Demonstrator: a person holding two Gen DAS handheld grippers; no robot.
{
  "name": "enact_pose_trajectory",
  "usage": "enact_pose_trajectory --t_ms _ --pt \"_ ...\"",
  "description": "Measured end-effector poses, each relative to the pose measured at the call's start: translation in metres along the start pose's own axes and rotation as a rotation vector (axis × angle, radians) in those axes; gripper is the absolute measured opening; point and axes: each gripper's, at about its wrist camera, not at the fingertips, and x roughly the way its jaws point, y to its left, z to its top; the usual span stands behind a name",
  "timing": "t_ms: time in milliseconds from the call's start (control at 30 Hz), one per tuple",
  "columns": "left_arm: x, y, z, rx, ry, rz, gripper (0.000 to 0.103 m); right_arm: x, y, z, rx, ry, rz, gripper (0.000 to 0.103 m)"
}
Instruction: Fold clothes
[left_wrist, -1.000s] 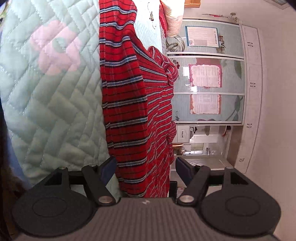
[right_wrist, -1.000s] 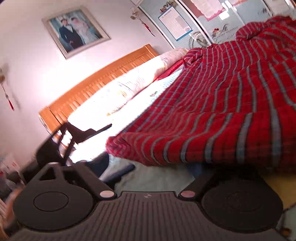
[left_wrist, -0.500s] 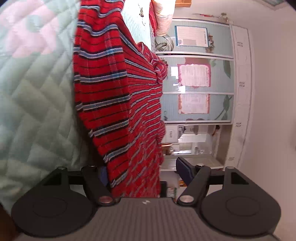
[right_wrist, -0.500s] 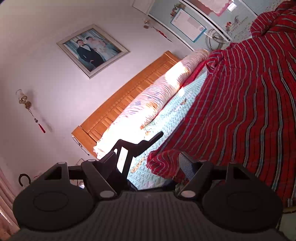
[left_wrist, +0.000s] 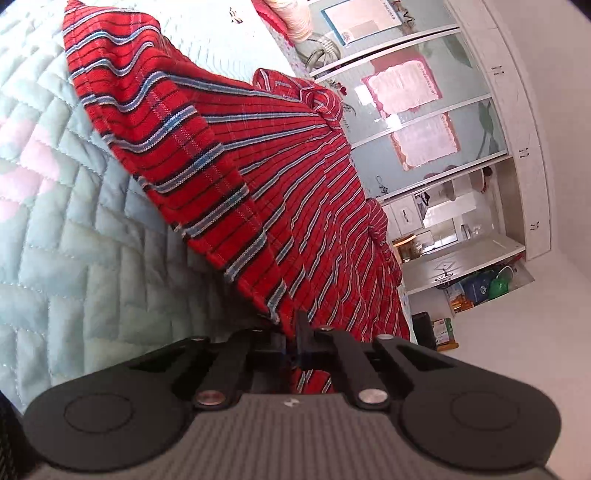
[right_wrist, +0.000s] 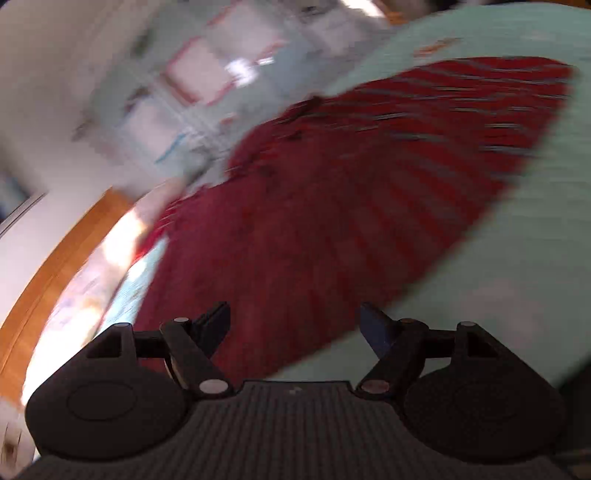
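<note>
The red striped shirt (left_wrist: 258, 177) lies spread on the quilt (left_wrist: 66, 258) of a bed. In the left wrist view it runs from the gripper at 6 o'clock up toward 11 o'clock. Its near corner is lifted off the quilt into a peak, with the hem falling away toward 10 o'clock. The collar end bunches at about 1 o'clock, toward the wardrobe (left_wrist: 461, 129).

The left gripper (left_wrist: 295, 343) has just been closing, and its jaws are now clenched on that near corner, the cloth pinched between them and hanging out below. The right gripper (right_wrist: 295, 325) stands released, with nothing between its jaws. Its view is heavily blurred. In it the shirt (right_wrist: 332, 206) fills the middle as a broad red sheet, the quilt (right_wrist: 498, 277) from 2 to 5 o'clock and the headboard (right_wrist: 55, 273) at 8 o'clock.

As a judgement, the fold is barely begun. The shirt seems mostly flat and open, with no finished crease to be seen. One corner is gripped and raised. What appears left is a second hold for the free gripper, carrying the edge across, then the later folds and smoothing. Whether the sleeves are already tucked cannot be told.
</note>
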Motion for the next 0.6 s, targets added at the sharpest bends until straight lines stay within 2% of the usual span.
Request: enact_pose_trajectory --t_ms 67,133,167,200,233,333,433,467,500,533,567,600 --pt "0.000 0.003 0.000 -0.024 -0.022 0.016 0.006 -0.002 -0.026 0.009 0.096 -0.039 -0.022 0.076" --pt "0.001 0.006 0.001 -0.059 -0.042 0.035 0.021 0.006 -0.045 0.016 0.214 -0.069 0.010 0.076" --pt "0.001 0.007 0.001 -0.078 -0.052 0.044 0.036 0.012 -0.050 0.019 0.270 -0.082 0.029 0.076" --pt "0.002 0.009 0.001 -0.096 -0.062 0.054 0.038 0.018 -0.055 0.021 0.325 -0.095 0.047 0.076" --pt "0.001 0.009 0.003 -0.099 -0.069 0.060 0.038 0.025 -0.060 0.024 0.380 -0.108 0.066 0.076" --pt "0.000 0.007 0.010 -0.087 -0.090 0.079 0.037 0.034 -0.064 0.030 0.410 -0.146 0.094 0.076" --pt "0.007 0.004 0.018 -0.043 -0.078 0.120 0.022 0.045 -0.063 0.037 0.367 -0.167 0.103 0.075" --pt "0.009 0.004 0.021 -0.025 -0.067 0.138 0.012 0.047 -0.061 0.041 0.344 -0.155 0.085 0.064" --pt "0.010 0.002 0.023 -0.006 -0.061 0.151 0.010 0.049 -0.058 0.044 0.320 -0.142 0.062 0.052" --pt "0.009 0.001 0.025 0.013 -0.062 0.157 0.008 0.051 -0.057 0.045 0.310 -0.121 0.052 0.015" --pt "0.007 0.000 0.026 0.026 -0.068 0.155 0.007 0.052 -0.057 0.046 0.303 -0.099 0.045 0.000" --pt "0.004 -0.002 0.027 0.038 -0.074 0.152 0.006 0.054 -0.058 0.046 0.305 -0.086 0.033 0.000"
